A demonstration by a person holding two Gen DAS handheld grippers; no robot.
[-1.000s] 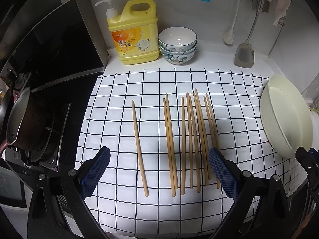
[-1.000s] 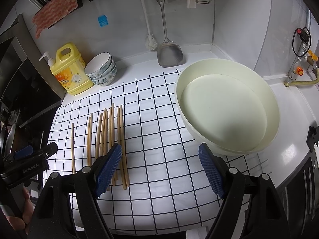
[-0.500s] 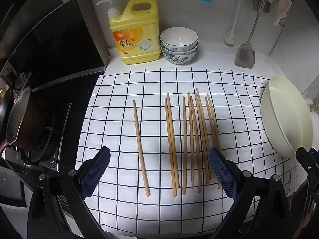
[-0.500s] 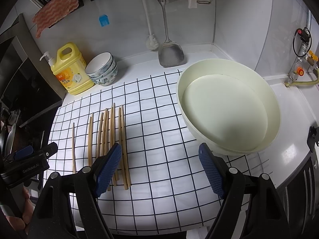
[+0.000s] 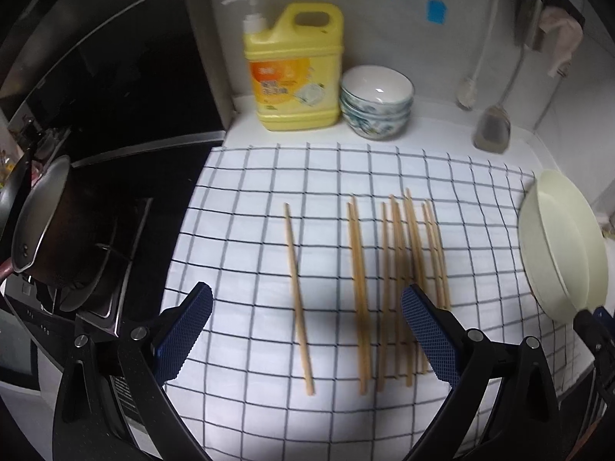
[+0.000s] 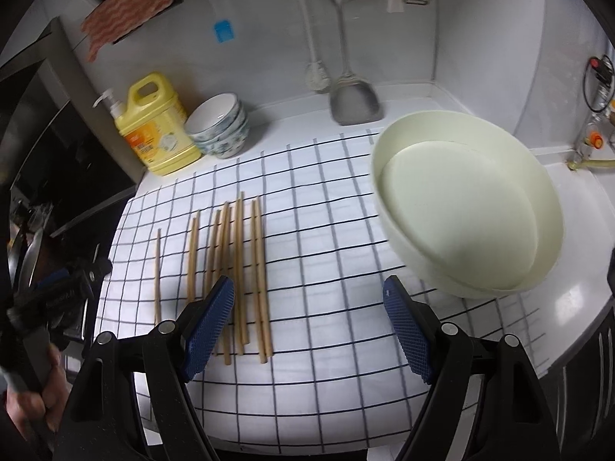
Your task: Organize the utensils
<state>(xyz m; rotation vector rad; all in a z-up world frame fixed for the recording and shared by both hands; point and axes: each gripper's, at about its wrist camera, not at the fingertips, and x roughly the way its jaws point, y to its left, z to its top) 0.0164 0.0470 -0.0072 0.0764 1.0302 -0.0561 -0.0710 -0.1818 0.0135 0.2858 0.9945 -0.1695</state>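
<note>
Chopsticks [image 5: 396, 292] lie between the left claw [image 5: 307, 334] tips (spread wide).

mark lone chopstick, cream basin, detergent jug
lone chopstick [image 5: 296, 292], left wrist view, mid-shaft.
cream basin [image 6: 457, 226], right wrist view, bare inner floor.
detergent jug [image 5: 294, 84], left wrist view, front label.
</note>
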